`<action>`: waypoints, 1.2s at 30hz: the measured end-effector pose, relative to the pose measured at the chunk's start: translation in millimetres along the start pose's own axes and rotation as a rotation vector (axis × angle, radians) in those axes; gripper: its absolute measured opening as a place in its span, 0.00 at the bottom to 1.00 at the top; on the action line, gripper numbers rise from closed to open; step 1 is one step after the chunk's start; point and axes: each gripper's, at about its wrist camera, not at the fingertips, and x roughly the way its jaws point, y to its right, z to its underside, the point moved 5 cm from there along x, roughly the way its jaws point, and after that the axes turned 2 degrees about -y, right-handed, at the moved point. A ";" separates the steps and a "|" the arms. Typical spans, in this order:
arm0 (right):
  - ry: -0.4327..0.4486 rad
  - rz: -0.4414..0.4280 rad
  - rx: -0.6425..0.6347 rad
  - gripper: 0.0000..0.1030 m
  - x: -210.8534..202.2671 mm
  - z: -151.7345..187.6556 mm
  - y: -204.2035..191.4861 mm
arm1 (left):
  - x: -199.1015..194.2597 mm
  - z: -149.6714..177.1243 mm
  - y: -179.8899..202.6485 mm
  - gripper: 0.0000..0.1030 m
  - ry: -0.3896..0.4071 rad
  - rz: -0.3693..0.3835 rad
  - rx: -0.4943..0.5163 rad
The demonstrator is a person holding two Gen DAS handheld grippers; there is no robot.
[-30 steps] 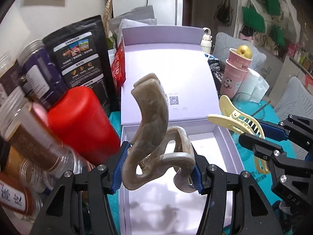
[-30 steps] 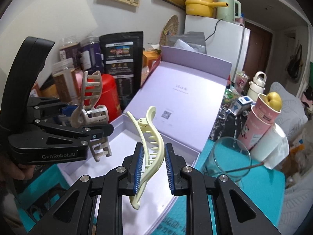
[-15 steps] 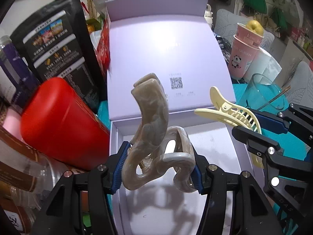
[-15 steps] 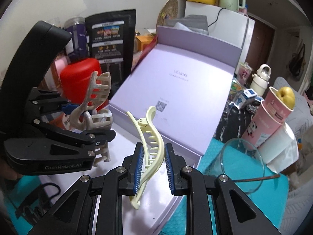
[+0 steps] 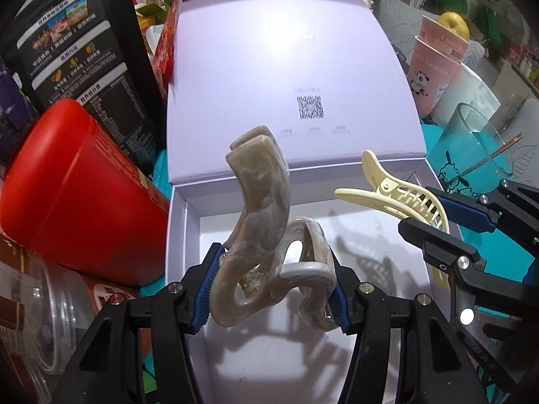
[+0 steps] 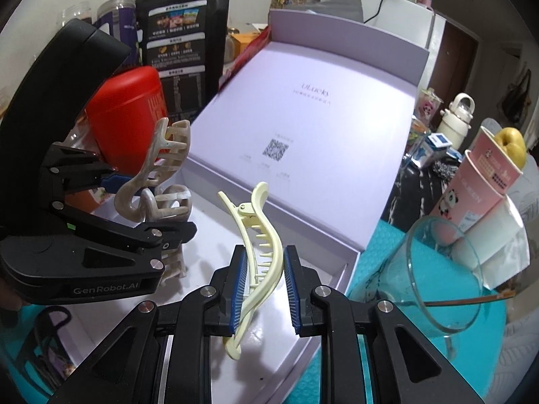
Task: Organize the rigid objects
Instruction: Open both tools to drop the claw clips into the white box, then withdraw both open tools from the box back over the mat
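Left gripper [image 5: 273,286]: jaws closed on the marbled beige claw clip [image 5: 259,235], held above the box floor.
Right gripper [image 6: 264,289]: jaws nearly shut, pinching the pale yellow hair clip [image 6: 259,235] over the box's near edge.
Lavender box [image 5: 183,235]: lid up, floor bare.
Progress: 2 clips carried over the box, 0 set down.
Left to do: lower and release both.

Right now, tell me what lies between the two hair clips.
Nothing: only the lavender box's bare white floor lies between marbled claw clip and yellow clip, in the left wrist view.
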 end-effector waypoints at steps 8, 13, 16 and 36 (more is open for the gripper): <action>-0.007 -0.011 0.009 0.22 4.7 0.7 3.3 | 10.3 0.0 -6.5 0.54 -0.012 0.033 -0.047; -0.002 -0.001 0.010 0.33 0.9 1.3 2.5 | 15.6 0.3 -11.7 0.54 -0.040 0.056 -0.082; 0.002 0.005 0.012 0.35 -2.9 2.3 3.9 | 15.5 1.2 -15.6 0.59 -0.047 0.051 -0.104; 0.081 0.063 0.042 0.40 -60.5 1.1 15.1 | -58.0 5.2 0.1 0.79 0.095 0.044 -0.103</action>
